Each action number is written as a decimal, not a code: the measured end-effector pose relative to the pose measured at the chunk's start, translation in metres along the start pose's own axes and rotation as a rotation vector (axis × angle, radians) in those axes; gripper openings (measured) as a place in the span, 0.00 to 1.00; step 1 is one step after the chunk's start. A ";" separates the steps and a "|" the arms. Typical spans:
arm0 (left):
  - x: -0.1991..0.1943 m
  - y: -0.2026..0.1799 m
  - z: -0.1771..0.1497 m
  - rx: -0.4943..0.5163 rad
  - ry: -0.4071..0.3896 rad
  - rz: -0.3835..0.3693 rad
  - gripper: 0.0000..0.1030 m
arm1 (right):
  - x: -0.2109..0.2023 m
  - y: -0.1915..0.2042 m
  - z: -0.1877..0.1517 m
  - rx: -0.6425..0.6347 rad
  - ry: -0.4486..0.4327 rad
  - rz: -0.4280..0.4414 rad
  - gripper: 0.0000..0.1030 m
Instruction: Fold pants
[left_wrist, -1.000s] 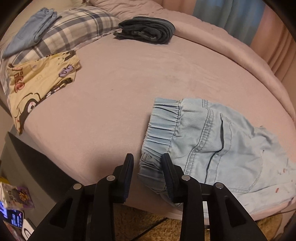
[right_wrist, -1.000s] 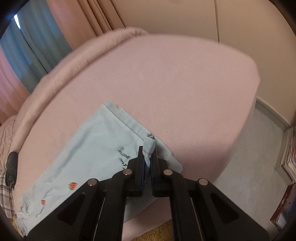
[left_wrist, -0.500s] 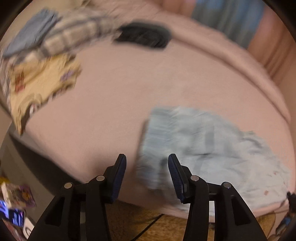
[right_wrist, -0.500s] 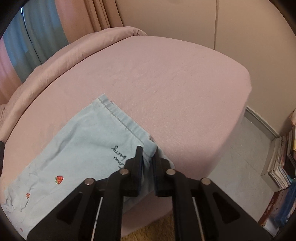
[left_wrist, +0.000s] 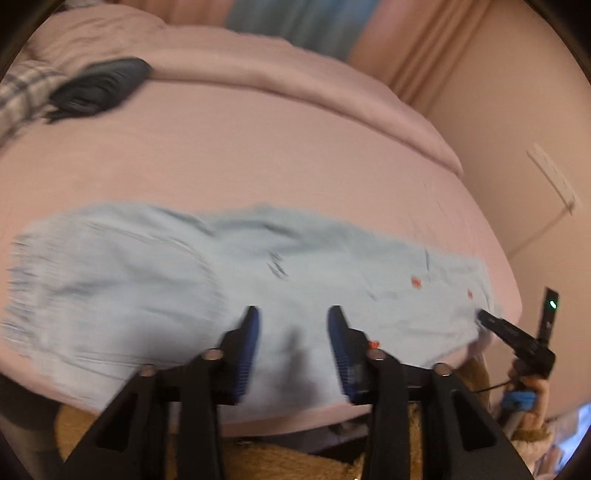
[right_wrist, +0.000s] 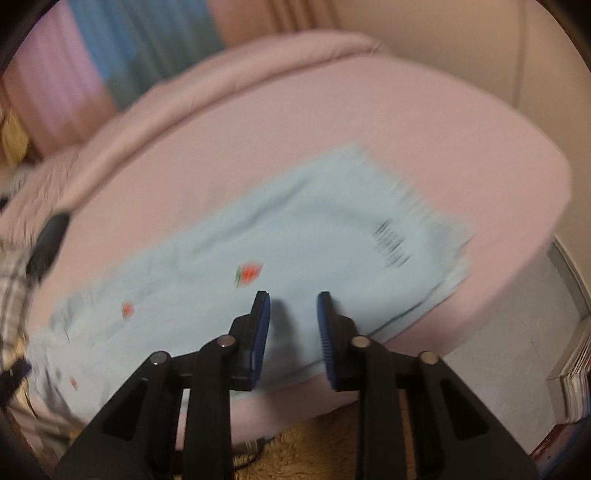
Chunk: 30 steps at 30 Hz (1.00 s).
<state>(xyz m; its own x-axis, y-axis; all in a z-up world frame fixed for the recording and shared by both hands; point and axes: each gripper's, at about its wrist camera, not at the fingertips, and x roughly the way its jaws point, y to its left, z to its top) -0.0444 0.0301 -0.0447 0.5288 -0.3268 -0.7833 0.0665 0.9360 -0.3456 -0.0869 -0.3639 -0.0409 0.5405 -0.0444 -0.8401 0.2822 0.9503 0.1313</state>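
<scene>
Light blue pants (left_wrist: 229, 273) with small red strawberry marks lie flat along the near edge of the pink bed (left_wrist: 258, 155). They also show in the right wrist view (right_wrist: 280, 254), hem end at the right. My left gripper (left_wrist: 293, 317) is open and empty above the middle of the pants. My right gripper (right_wrist: 293, 302) is open and empty over the lower leg part. The right gripper's tip also shows in the left wrist view (left_wrist: 513, 336), at the hem end. Both views are blurred.
A folded dark garment (left_wrist: 99, 88) and a plaid pillow (left_wrist: 18, 96) lie at the far left of the bed. Curtains (left_wrist: 303, 26) and a wall stand behind. A tan rug (right_wrist: 314, 446) and stacked books (right_wrist: 576, 376) are on the floor.
My right gripper has opened and let go of the pant hem. Both grippers have swung toward the middle of the pants, the left one away from the waistband and opened wider.
</scene>
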 end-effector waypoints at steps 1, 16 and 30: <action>0.012 0.000 -0.003 0.005 0.029 0.013 0.32 | 0.005 0.003 -0.003 -0.031 -0.006 -0.038 0.20; 0.028 0.034 -0.034 -0.109 0.119 0.079 0.06 | -0.008 0.018 0.001 -0.059 -0.022 -0.145 0.10; 0.034 0.031 -0.028 -0.071 0.010 0.164 0.06 | 0.007 0.087 -0.021 -0.244 0.065 0.105 0.21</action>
<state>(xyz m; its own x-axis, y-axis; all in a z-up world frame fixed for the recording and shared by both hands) -0.0483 0.0441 -0.0969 0.5194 -0.1722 -0.8370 -0.0796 0.9655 -0.2480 -0.0748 -0.2748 -0.0464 0.5026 0.0710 -0.8616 0.0232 0.9952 0.0955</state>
